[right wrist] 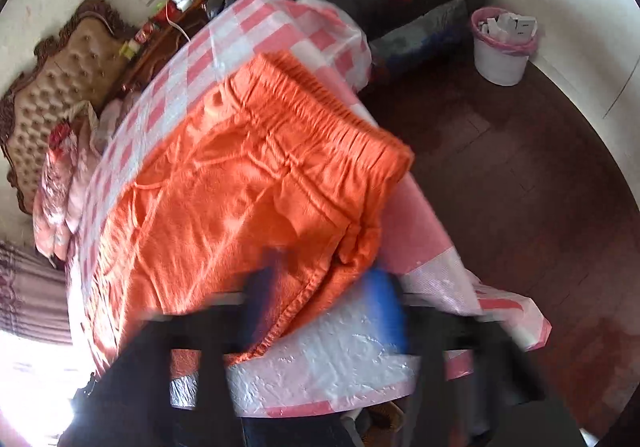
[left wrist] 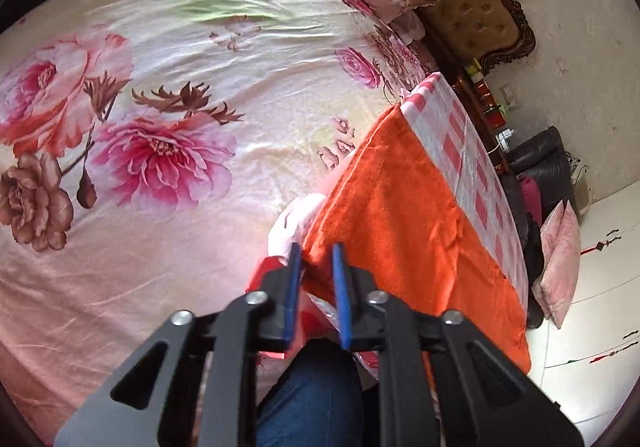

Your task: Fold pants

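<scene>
We find the orange pants lying on a bench under a pink-checked plastic cover, beside the floral bed. The waistband sits at the far right end, by the bench edge.

The left claw is nearly closed, its blue pads pinching a near corner of the pants. The right claw is blurred; it is likewise nearly closed at the near hem, but we cannot tell whether it grips cloth, cover or both.

Risks, in our judgement: the right claw may snag the loose cover and drag it with the fold. The left grip is shallow and the corner may slip out. Uneven lifting would skew the fold, and the waistband could slide off the bench.
</scene>
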`<state>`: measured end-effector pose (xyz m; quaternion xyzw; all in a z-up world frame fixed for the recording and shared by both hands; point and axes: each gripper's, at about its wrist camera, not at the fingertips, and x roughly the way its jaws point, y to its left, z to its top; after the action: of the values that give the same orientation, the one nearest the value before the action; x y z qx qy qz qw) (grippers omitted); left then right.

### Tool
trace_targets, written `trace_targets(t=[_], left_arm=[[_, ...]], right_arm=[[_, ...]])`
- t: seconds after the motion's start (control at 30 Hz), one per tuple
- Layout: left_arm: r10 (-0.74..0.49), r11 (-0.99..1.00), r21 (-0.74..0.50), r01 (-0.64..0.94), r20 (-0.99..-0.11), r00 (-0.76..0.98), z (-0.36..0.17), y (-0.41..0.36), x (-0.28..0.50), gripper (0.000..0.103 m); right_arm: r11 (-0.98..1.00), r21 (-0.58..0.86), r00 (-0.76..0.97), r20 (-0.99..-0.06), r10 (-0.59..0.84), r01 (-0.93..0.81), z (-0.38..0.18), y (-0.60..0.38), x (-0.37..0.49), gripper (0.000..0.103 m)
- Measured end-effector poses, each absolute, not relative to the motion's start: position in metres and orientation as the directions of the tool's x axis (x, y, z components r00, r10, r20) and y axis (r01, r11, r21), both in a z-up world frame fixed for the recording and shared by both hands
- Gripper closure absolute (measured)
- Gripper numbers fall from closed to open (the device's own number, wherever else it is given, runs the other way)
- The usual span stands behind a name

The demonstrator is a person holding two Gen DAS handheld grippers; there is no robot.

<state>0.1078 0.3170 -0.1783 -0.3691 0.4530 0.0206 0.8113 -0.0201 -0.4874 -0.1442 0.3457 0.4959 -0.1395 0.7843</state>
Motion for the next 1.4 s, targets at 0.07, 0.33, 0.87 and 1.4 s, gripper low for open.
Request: trace_targets(t=[0.07,0.33,0.87,1.4], left_arm=[[-0.281,0.765,-0.549,-0.338,-0.756,0.592,-0.166,0.314,0.113,0.093],[-0.303,0.811,-0.534,-0.24,-0.733,0.609,-0.112,0.301,0.156,0.094],[-0.34,0.778,-0.553,-0.298,-0.769,0.541,-0.143,0.312,0.141,0.095],[-0.376,0.787,-0.575,-0.223,-0.734,0.565,-0.09,0.296,0.202,0.095]], right_arm=[[0.733,0.407,0.487,-0.865,0.118,0.545,-0.129,-0.484,-0.019,0.091],[0.712,0.517,0.565,-0.8,0.204,0.475,-0.081,-0.494,0.011,0.094],[0.641,0.566,0.563,-0.79,0.243,0.518,-0.118,-0.522,0.006,0.095],[0.612,0.632,0.579,-0.749,0.322,0.476,-0.082,-0.525,0.029,0.095]])
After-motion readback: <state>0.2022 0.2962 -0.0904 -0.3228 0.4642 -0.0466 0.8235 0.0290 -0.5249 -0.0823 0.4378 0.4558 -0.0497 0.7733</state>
